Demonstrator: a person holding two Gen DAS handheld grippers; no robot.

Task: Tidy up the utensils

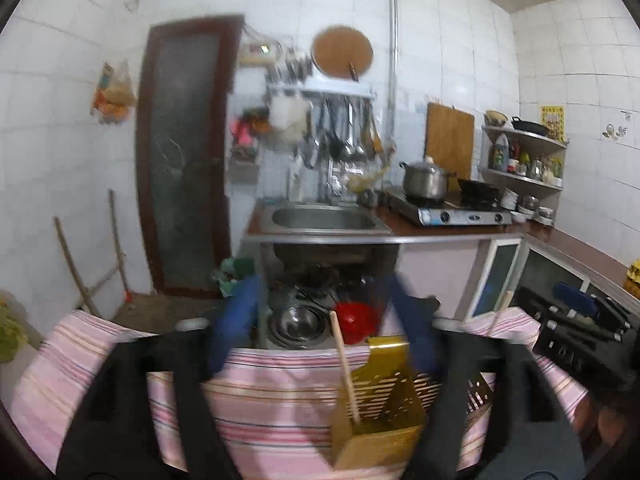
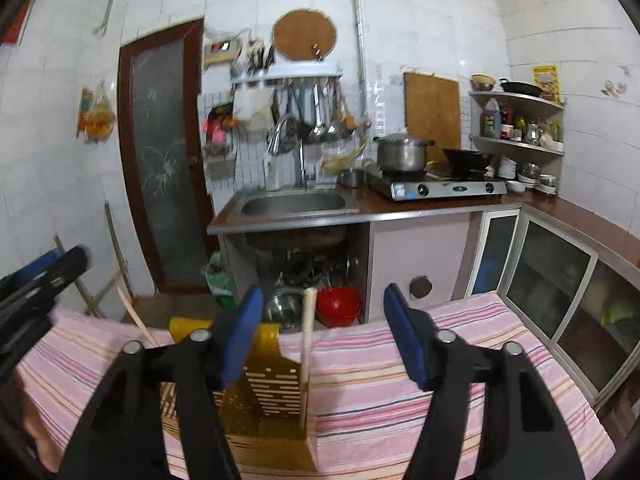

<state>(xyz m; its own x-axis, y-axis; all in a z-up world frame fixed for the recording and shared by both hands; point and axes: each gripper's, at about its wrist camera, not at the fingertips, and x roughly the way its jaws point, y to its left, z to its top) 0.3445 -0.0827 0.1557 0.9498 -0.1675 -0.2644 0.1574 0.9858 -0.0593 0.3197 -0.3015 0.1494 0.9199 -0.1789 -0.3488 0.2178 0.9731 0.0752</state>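
left gripper fingers spread wide, holding nothing | right gripper fingers also wide apart, empty | yellow slotted holder on the striped table — just below and left of the right fingers | wooden utensils stand in it, long axis near upright | right hand looks nearer — a utensil stands between its fingers

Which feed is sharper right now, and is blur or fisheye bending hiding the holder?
Right wrist view is sharper: the yellow holder and the wooden utensil in it read cleanly between the open right claw. Left wrist view is motion-smeared: the left claw fingers and hanging utensils are soft. Both views bow the tile lines and darken at the corners.
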